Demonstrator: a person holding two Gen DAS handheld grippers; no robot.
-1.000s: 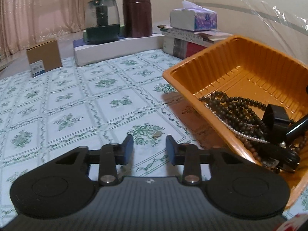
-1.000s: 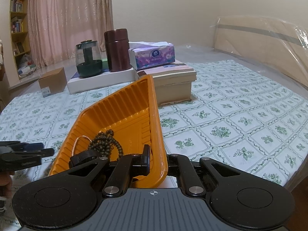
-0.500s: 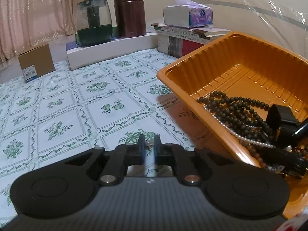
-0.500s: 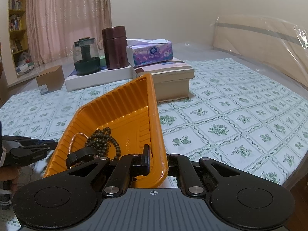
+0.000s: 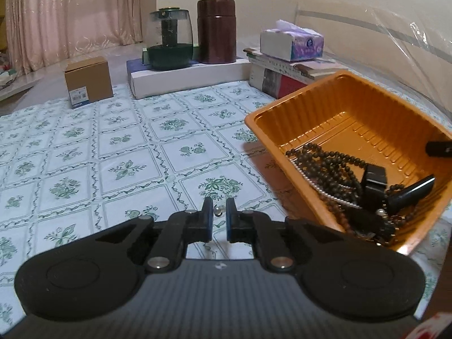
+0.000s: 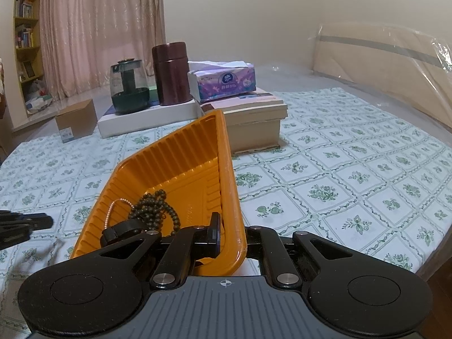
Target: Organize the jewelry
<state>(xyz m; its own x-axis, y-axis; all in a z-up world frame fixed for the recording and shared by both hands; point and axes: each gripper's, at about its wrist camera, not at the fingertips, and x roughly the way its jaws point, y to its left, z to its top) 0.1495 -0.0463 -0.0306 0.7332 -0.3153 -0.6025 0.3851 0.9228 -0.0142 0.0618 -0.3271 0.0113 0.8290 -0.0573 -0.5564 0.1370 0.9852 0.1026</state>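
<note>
Left gripper fingers had just closed on a small silvery trinket and lifted it off the floral bench, likely bound for the orange tray, whose rim the right gripper kept clenched.

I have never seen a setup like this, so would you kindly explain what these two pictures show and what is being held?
No robot is involved: a person holds a two-fingered gripper in each hand, and each gripper carries a fisheye camera looking forward along its fingers. One picture comes from the left gripper, the other from the right gripper.

The surface is a green floral cloth. On it are an orange tray holding dark bead strings, a pearl strand and some black pieces.

The right gripper is shut on the tray's rim. The left one has just closed on a small shiny piece, too small to identify.
</note>
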